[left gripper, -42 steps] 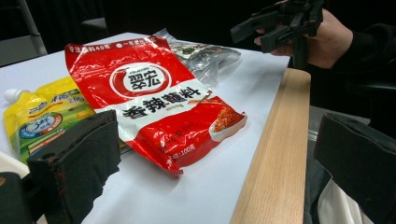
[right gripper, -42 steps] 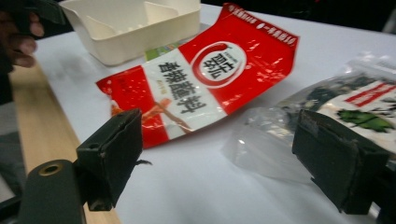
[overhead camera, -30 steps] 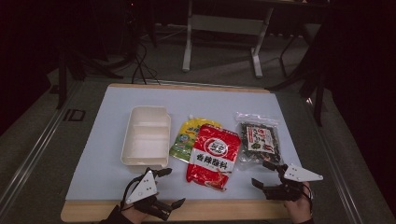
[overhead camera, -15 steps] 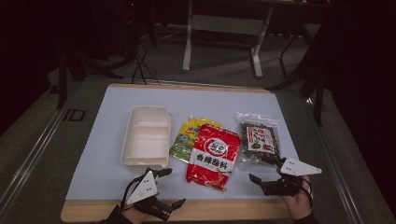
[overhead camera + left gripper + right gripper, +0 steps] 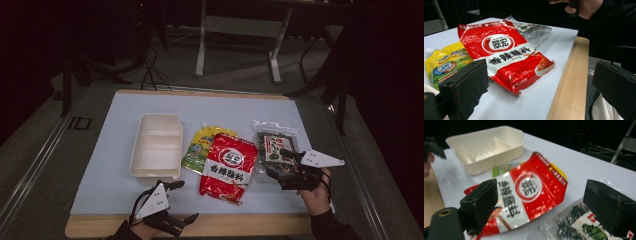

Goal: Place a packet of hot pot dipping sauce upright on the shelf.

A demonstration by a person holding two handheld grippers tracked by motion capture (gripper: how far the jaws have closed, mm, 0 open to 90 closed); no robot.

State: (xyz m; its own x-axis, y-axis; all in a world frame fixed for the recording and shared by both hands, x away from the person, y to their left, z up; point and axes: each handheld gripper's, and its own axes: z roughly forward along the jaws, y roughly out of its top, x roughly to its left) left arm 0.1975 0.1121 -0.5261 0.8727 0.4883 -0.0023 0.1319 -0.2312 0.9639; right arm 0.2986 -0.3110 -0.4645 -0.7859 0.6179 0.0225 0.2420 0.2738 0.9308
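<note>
Near the table's front edge, the left gripper (image 5: 179, 201) hovers, jaws apart, just short of the white tray (image 5: 156, 146). Right of that lie the yellow pouch (image 5: 200, 146), red packet (image 5: 229, 167) and seaweed bag (image 5: 274, 145), with the right gripper (image 5: 278, 162) spread wide above the bag.

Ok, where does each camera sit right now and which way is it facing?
High view: above the near edge, facing forward and down at the table; both hands, left claw, right claw.
Left gripper view: low, looking across the red packet; own jaws, other hand.
Right gripper view: above the seaweed packet, toward the white tray; own jaws.
All share the red packet.
</note>
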